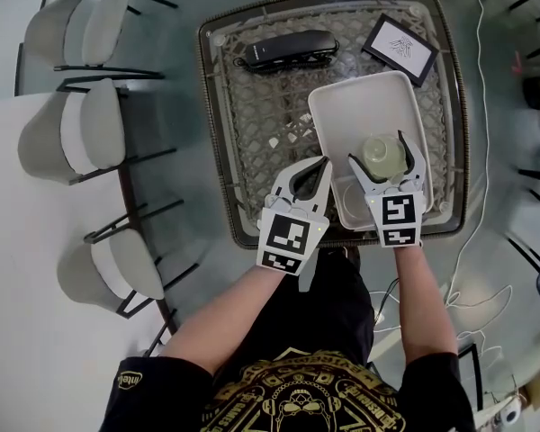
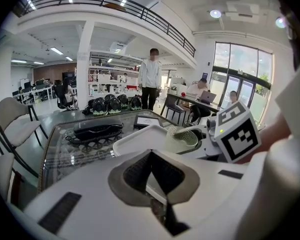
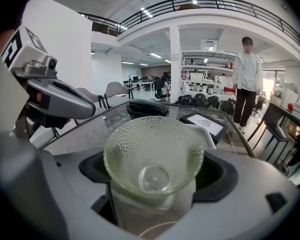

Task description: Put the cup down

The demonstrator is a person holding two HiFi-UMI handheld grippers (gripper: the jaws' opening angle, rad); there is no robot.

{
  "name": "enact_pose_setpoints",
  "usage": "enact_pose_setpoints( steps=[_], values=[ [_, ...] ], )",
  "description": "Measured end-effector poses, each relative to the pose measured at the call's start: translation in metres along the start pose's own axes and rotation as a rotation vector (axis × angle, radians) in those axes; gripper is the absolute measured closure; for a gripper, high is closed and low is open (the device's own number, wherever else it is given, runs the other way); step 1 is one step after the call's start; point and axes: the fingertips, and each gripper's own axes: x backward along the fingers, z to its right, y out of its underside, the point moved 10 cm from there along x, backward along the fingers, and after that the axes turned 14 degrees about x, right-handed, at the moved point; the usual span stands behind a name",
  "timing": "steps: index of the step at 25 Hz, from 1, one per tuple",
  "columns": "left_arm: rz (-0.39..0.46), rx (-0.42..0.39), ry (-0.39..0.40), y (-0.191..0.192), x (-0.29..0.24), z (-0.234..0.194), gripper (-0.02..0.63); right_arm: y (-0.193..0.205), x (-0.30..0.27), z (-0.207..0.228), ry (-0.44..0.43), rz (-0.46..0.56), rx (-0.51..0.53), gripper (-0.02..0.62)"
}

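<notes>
A pale green dimpled glass cup (image 1: 384, 156) stands upright on a white tray (image 1: 342, 106) on the glass-topped wicker table. My right gripper (image 1: 378, 149) reaches in from the near side. Its jaws stand wide on either side of the cup, with a gap showing between pads and glass. In the right gripper view the cup (image 3: 154, 156) fills the space between the jaws, empty inside. My left gripper (image 1: 324, 163) hovers just left of the tray's near corner. Its fingertips meet at a point with nothing between them. The left gripper view shows the cup (image 2: 182, 138) to its right.
A black telephone (image 1: 288, 50) and a framed card (image 1: 400, 48) lie at the table's far side. A small white dish (image 1: 351, 202) sits under the tray's near edge. White chairs (image 1: 81, 133) line the left. A person (image 3: 247, 79) stands beyond the table.
</notes>
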Motion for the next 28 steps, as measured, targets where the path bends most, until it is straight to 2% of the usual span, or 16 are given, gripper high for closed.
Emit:
enact_pose_setpoints(
  steps=[13, 22, 28],
  values=[
    [0.03, -0.037, 0.047, -0.014, 0.026, 0.005, 0.607, -0.003, 0.037, -0.016, 0.078, -0.031, -0.043, 0.158],
    [0.068, -0.086, 0.137, -0.024, 0.062, 0.022, 0.607, -0.03, 0.09, -0.031, 0.176, -0.01, -0.065, 0.158],
    [0.066, -0.109, 0.2, -0.017, 0.091, 0.032, 0.607, -0.052, 0.128, -0.051, 0.187, 0.013, -0.089, 0.16]
  ],
)
